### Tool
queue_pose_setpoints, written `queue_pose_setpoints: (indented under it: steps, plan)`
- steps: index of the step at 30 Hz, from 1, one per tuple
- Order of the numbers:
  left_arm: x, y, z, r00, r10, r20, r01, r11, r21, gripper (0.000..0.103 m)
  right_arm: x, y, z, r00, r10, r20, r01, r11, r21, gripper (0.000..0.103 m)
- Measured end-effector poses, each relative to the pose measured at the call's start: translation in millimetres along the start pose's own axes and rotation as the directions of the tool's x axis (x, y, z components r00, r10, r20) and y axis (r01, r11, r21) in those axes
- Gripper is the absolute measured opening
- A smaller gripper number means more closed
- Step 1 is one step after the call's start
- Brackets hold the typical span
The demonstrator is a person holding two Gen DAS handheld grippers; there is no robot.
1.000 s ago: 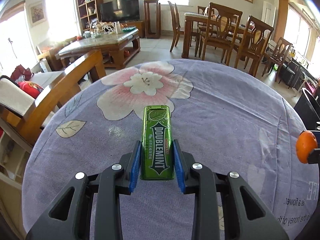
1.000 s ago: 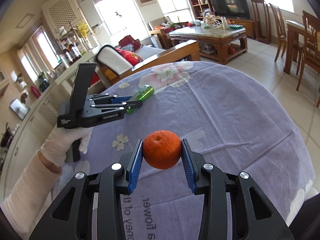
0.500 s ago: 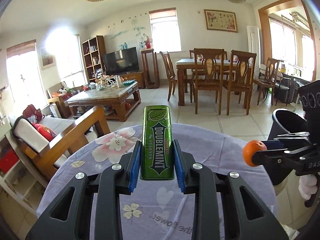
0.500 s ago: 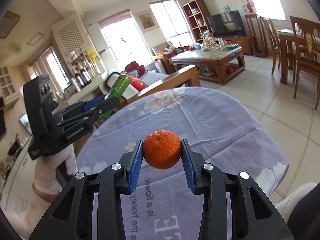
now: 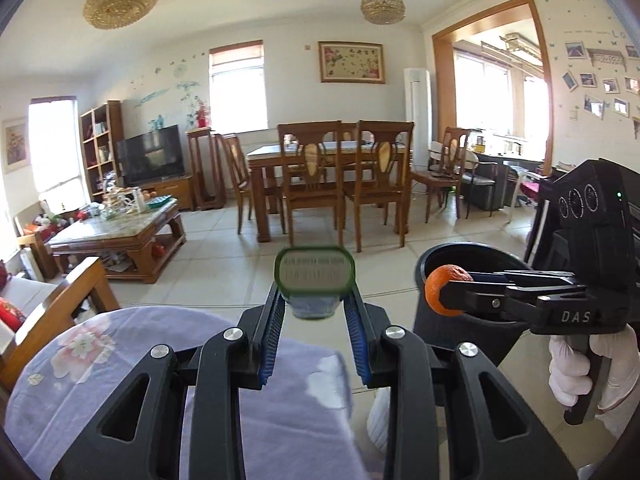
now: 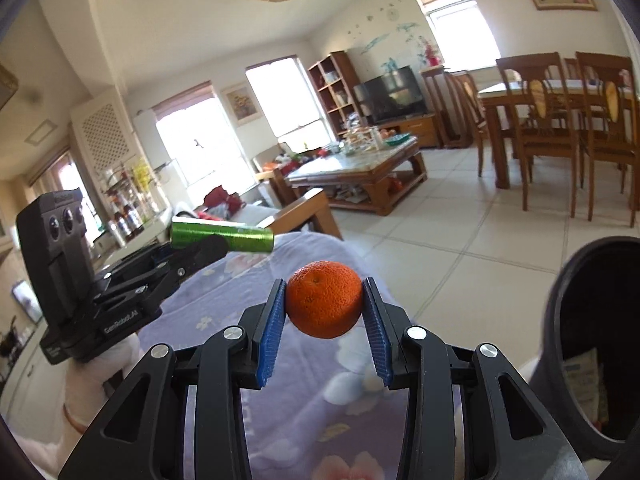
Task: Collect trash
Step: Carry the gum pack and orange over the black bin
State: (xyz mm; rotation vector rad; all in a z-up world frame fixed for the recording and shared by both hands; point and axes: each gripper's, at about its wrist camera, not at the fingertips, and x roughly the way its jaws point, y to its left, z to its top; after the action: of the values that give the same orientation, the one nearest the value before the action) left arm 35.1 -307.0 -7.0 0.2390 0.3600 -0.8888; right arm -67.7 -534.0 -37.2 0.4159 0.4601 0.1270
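Right wrist view: both tools carry trash beside the black bin (image 6: 592,344).
Right tool (image 6: 325,312) pinches the firm, round orange (image 6: 323,305) at its middle; left tool (image 5: 314,312) clamps the light, stiff, slick gum tin (image 5: 314,274) by its long sides.

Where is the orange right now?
The orange is clamped in the right gripper, off the table, just left of the black bin.

Both cams sit just behind own jaws, looking fwd along them, tilted slightly down, jaws filling lower frame. Left cam faces dining set; right cam angled more toward coffee table (image 6: 356,168) and windows. Shared: purple-clothed tabletop (image 5: 100,364) under the jaws, black bin (image 5: 460,320) right of jaws, coffee table, TV; each cam also catches other gripper.
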Motion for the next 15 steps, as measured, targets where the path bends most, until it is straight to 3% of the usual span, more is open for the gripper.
queue_pose_setpoints:
  steps: [3, 7, 15]
  plan:
    - [36.7, -34.1, 4.2, 0.995, -0.103, -0.019, 0.103, 0.995, 0.014, 0.031, -29.0, -41.1, -2.2, 0.996, -0.083, 0.03, 0.082, 0.996, 0.042, 0.038]
    - [92.0, -80.6, 6.1, 0.97, -0.231, -0.071, 0.234, 0.972, 0.035, 0.031, -60.3, -91.2, -9.4, 0.984, -0.166, 0.059, 0.159, 0.981, 0.109, 0.038]
    - [162.1, -150.0, 4.0, 0.928, -0.35, -0.129, 0.36, 0.931, 0.061, 0.031, -98.2, -173.5, -30.4, 0.943, -0.321, 0.093, 0.298, 0.934, 0.197, 0.038]
